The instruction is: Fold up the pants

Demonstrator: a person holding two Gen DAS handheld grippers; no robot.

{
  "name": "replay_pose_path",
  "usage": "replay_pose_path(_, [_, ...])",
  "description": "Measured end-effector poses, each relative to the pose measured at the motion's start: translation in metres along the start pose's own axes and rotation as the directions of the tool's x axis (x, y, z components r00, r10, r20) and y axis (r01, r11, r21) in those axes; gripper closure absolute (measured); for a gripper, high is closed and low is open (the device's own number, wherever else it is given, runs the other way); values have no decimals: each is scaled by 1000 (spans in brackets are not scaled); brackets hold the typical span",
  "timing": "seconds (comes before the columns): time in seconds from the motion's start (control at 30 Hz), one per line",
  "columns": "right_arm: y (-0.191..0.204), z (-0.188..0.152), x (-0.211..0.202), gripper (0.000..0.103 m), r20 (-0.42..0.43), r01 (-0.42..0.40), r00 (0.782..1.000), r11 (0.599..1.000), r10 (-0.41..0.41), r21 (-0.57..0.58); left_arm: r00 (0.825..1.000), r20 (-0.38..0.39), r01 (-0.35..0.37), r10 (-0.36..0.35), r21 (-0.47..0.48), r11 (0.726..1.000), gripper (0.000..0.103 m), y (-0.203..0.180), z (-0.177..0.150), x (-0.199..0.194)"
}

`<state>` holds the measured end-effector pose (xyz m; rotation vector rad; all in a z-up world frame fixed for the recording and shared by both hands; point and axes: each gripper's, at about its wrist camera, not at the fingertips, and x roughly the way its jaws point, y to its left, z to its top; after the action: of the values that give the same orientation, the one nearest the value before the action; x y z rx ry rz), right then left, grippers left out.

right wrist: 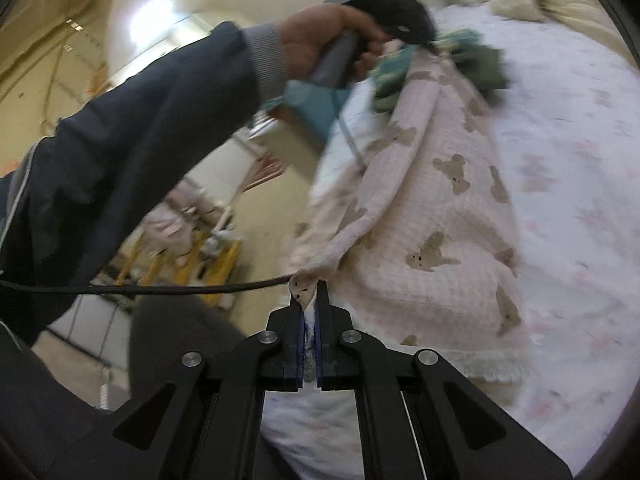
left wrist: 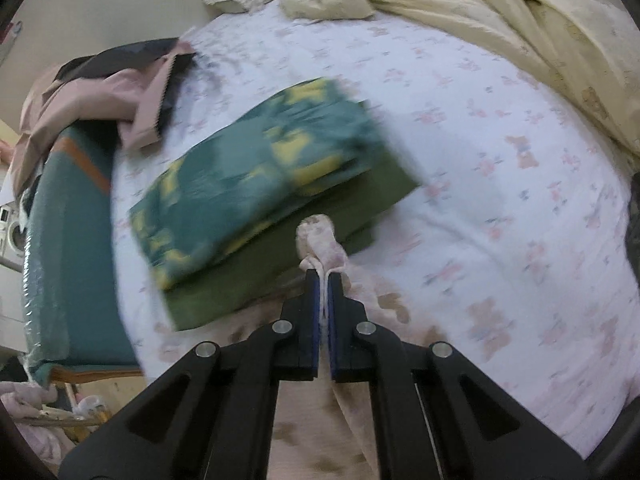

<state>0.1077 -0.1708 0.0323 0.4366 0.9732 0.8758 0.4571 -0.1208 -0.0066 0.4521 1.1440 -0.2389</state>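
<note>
A person is holding pink bear-print pants (right wrist: 432, 200) stretched over a bed (left wrist: 500, 168) with a floral sheet, each end pinched in a handheld gripper. The left gripper (left wrist: 324, 276) is clamping one bunched corner beside a stack of folded green clothes (left wrist: 272, 196), while the right gripper (right wrist: 310, 292) is gripping the other corner.

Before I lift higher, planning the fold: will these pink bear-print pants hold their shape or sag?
Probably sag: the pink bear-print cotton pants drape limply between the two pinch points. They look light, bunching easily in the left claw and right claw.
</note>
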Motion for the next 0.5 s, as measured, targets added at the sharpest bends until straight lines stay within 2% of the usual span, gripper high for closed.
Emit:
replay_pose_path(0.1, [25,16,40,101,-34,-38,999,998,36,-48,998,-20,-60,60,32,998,101,28,-15,18])
replay_pose_path(0.23, [28,29,91,101,-99,-79,992,995,73,-54,990,-64,-121,124,48,991,101,61,-38,61])
replay_pose_path(0.3, [26,32,115,101,-129,-69,990,995,60,-69,985,-94,-138,142,44,989,101,76,-47,86])
replay_pose_path(0.43, [18,36,149,101,-180,-73,982,996,63,-48,974,-185,-128,133,37,991,98,93,-62,137])
replay_pose_path(0.5, [15,36,152,101,-190,-70,980,997,61,-42,963,-239,-118,123,35,992,98,97,-72,158])
